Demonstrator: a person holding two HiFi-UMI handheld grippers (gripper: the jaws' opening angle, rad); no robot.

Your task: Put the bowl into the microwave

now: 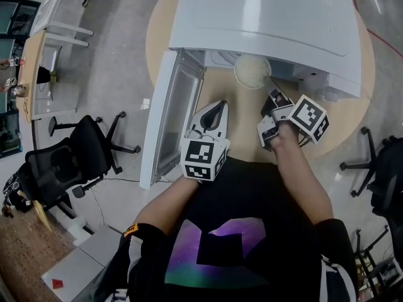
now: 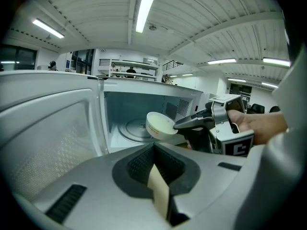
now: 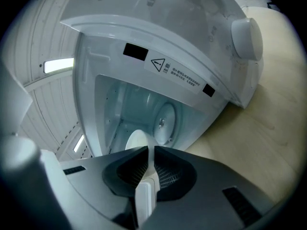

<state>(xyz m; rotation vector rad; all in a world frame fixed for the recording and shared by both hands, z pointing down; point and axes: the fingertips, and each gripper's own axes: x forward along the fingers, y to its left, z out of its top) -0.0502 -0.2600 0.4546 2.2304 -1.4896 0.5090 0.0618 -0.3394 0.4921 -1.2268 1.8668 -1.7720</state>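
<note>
Although the door [image 1: 173,112] of the microwave [image 1: 264,17] stands swung wide to the left, we judge the task only partly done: the bowl [image 1: 252,71] is not yet set down inside. We have it in the air at the mouth of the cavity, with the turntable [image 2: 130,131] deeper in and bare. The microwave sits toward the far edge of the round table [image 1: 345,121], and the bowl touches neither table nor oven floor as far as we can see.

Our right gripper [image 1: 273,98] has its jaws pinched on the bowl's near rim, the thin white wall caught between them. Our left gripper [image 1: 215,112] hangs low in front of the opening, beside the door's inner face, its jaws pressed together with nothing between them.

What is left, by our reckoning, is to carry the bowl further in, lower it onto the turntable, let go, and perhaps close the door.

Being round, the bowl has no long axis to speak of. Its mouth faces upward, tipped somewhat toward the door side, and its base points down and off to the right. We would level it before setting it down.
</note>
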